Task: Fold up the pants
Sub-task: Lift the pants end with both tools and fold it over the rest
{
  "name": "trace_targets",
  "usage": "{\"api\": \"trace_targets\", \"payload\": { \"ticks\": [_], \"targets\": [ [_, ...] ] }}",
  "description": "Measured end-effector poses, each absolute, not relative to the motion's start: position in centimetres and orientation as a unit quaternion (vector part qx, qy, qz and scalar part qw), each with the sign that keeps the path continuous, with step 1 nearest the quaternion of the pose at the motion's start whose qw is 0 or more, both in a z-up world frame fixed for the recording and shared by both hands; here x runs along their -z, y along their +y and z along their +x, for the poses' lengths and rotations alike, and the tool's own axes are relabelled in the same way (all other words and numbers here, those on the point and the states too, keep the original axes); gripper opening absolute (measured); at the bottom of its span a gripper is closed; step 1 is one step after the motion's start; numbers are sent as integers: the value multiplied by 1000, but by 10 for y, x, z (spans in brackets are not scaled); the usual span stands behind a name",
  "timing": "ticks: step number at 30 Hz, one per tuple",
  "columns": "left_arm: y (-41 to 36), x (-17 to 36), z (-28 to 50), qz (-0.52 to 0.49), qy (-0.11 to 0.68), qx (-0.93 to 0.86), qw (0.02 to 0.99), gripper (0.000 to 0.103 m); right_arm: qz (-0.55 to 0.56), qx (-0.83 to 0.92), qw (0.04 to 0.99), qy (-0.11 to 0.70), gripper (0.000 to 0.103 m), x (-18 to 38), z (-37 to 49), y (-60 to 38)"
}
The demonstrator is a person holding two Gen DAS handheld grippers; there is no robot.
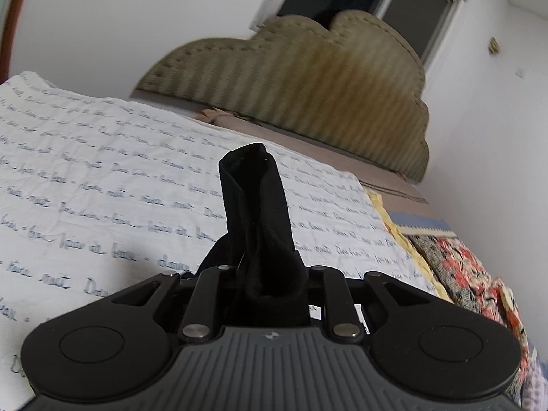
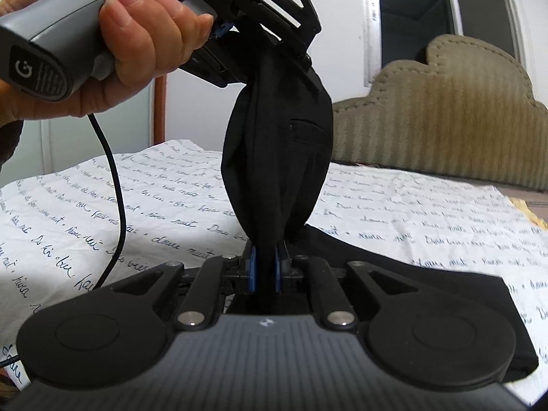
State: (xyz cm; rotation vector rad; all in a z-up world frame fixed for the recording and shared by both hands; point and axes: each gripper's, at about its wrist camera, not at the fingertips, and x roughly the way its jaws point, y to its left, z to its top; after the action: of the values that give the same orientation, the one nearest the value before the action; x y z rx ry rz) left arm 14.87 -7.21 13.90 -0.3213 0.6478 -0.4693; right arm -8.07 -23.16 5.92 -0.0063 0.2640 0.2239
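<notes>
Pants (image 2: 277,157), black, hang bunched above the script-printed sheet (image 2: 411,212), stretched between both tools. The right gripper (image 2: 265,267) is clamped on the lower fabric (blue pads pinching it), the left gripper (image 2: 274,51), in a person's hand (image 2: 137,41), grips the top.

Between my jaws hangs the pants (image 2: 277,157), blocking straight ahead; the sheet (image 2: 411,205) lies bare either side, and the headboard (image 2: 445,120) walls the far end.
</notes>
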Motion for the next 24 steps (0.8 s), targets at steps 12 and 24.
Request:
{"api": "trace_targets", "payload": {
  "ticks": [12,24],
  "targets": [
    [-141,-114,155,-107,347,259,895,20,122,-105,973,168,9,-38,-78,-281],
    [-230,-68,156,-30,398,311,863,20,214,-89,953,196,10,-12,-81,-316]
  ]
}}
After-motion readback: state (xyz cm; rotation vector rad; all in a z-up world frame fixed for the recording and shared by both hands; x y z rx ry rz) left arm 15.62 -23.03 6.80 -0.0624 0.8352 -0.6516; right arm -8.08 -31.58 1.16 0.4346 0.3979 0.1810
